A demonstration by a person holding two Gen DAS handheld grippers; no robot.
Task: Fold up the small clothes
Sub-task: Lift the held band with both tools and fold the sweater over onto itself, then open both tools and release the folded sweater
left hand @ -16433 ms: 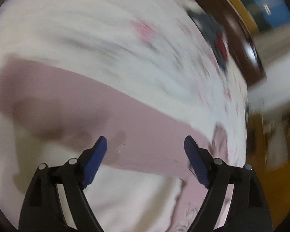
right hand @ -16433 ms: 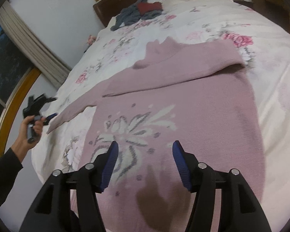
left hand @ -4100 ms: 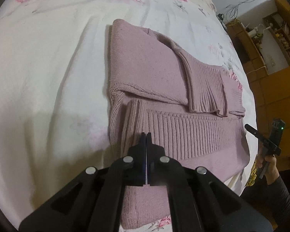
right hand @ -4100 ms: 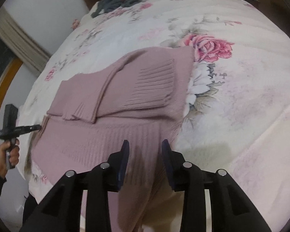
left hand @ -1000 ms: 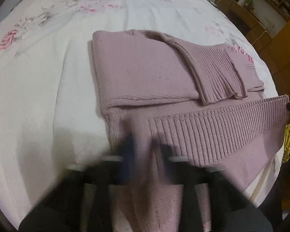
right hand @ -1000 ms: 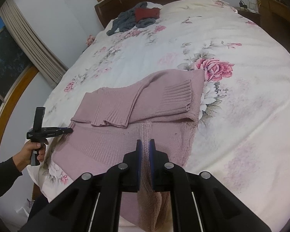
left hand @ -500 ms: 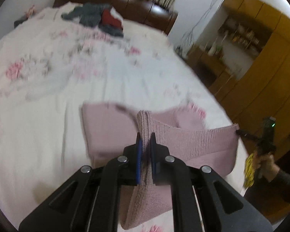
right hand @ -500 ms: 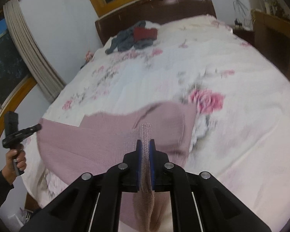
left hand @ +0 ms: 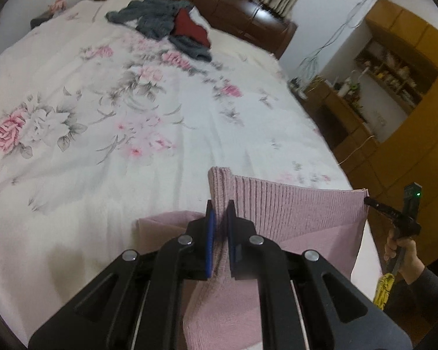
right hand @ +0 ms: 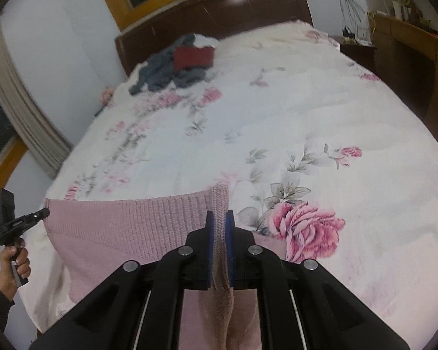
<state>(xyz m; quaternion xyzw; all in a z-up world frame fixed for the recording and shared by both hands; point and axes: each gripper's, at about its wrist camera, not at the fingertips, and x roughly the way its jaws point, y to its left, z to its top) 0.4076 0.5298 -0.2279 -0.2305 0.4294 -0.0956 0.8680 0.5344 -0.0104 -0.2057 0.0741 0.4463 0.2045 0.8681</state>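
Observation:
A pink knitted sweater (left hand: pixel 292 207) is lifted by its ribbed bottom hem above the floral bedspread (left hand: pixel 102 116). My left gripper (left hand: pixel 219 213) is shut on one corner of that hem. My right gripper (right hand: pixel 219 221) is shut on the opposite corner of the sweater (right hand: pixel 137 221). The hem stretches taut between the two, raised like a curtain. A folded part of the sweater still lies on the bed below the left gripper. Each view shows the other gripper at the hem's far end, held in a hand (left hand: pixel 400 248) and a hand (right hand: pixel 13 259).
A pile of grey and red clothes (left hand: pixel 172 26) lies near the dark wooden headboard (left hand: pixel 248 8), the same pile (right hand: pixel 178 64) in the right view. Wooden cabinets (left hand: pixel 394 87) stand to the right of the bed. A curtain and window frame (right hand: pixel 20 122) are at the left.
Both grippers have lifted the hem up off the bed and carried it forward toward the headboard. The folded sleeves and body are now hidden behind the raised hem.

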